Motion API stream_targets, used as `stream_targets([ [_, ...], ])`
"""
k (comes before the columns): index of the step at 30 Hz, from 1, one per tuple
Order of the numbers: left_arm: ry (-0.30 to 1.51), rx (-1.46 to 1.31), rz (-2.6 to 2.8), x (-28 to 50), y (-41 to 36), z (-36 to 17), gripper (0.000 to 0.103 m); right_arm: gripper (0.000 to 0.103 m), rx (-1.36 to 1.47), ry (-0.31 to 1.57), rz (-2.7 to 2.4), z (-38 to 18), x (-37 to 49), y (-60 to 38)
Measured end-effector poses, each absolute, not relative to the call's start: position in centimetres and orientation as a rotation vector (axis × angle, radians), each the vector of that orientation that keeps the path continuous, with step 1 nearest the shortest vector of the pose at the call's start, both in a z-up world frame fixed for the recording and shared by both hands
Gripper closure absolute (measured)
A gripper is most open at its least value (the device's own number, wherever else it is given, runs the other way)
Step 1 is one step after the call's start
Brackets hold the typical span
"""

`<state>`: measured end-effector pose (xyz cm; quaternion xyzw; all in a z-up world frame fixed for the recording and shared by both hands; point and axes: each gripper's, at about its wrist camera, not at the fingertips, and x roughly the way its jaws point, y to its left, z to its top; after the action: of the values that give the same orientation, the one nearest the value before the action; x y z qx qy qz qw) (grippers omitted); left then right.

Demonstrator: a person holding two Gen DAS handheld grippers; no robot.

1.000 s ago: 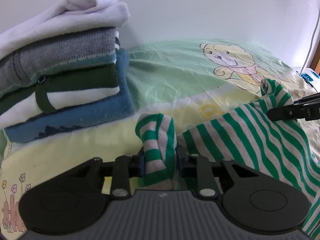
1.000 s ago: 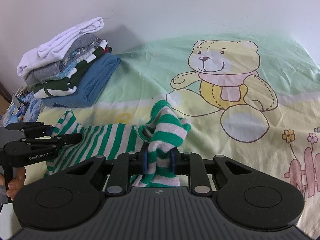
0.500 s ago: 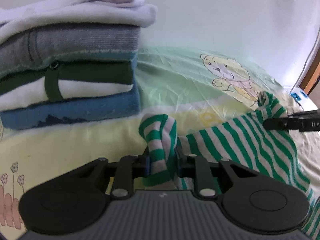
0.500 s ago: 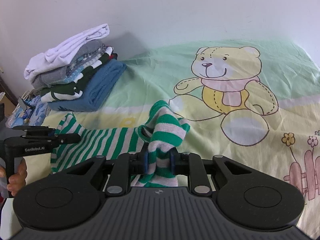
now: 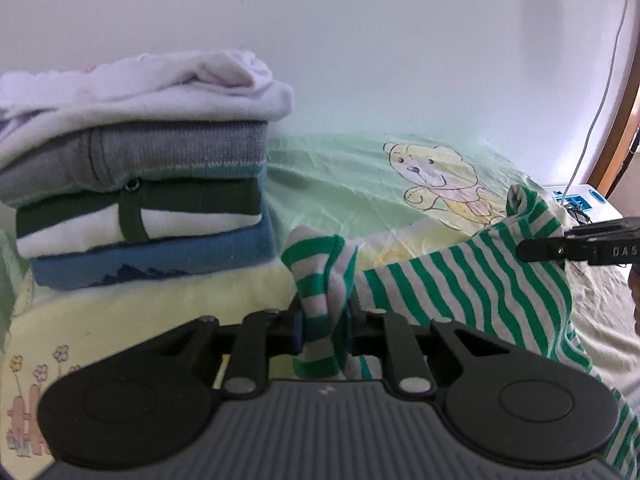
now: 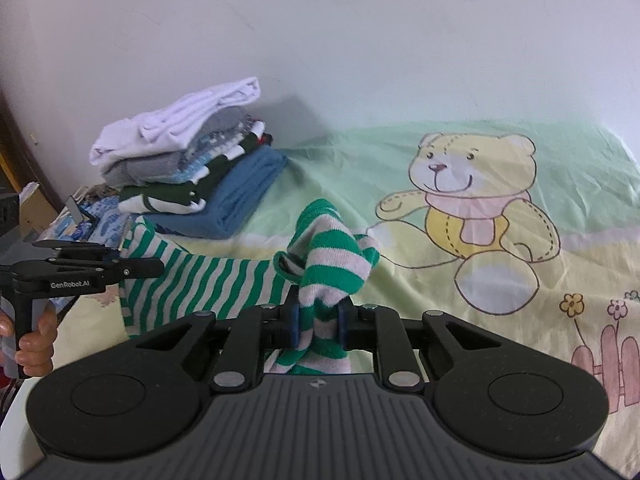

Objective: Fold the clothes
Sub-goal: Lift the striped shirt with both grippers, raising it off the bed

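Striped garment (image 5: 460,280): lower edge cut off behind gripper bodies, type unclear; stretched sideways above bed sheet (image 6: 500,152), long axis running left gripper (image 5: 322,322) to right gripper (image 6: 318,322). Both clamped on bunched ends. Folded pile (image 5: 140,200) beyond, by wall.

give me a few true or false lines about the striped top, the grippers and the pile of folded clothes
1. Both grippers are shut on the striped top. True: the left gripper and the right gripper each pinch a bunch of it.
2. The top is striped red and white. False: green and grey.
3. A white garment tops the folded pile. True.
4. The striped top lies on that pile. False: it hangs between the grippers over the bedsheet.
5. The sheet shows a teddy bear. True.
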<state>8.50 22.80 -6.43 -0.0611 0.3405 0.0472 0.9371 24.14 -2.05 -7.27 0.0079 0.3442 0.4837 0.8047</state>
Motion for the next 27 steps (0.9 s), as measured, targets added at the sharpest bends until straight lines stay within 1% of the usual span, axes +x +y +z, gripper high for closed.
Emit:
stream_targets([
  [27, 0.635, -0.058, 0.121, 4.0, 20.4, -2.6, 0.086, 0.087, -0.06, 0.603, 1.041, -3.7, 18.8, -3.8],
])
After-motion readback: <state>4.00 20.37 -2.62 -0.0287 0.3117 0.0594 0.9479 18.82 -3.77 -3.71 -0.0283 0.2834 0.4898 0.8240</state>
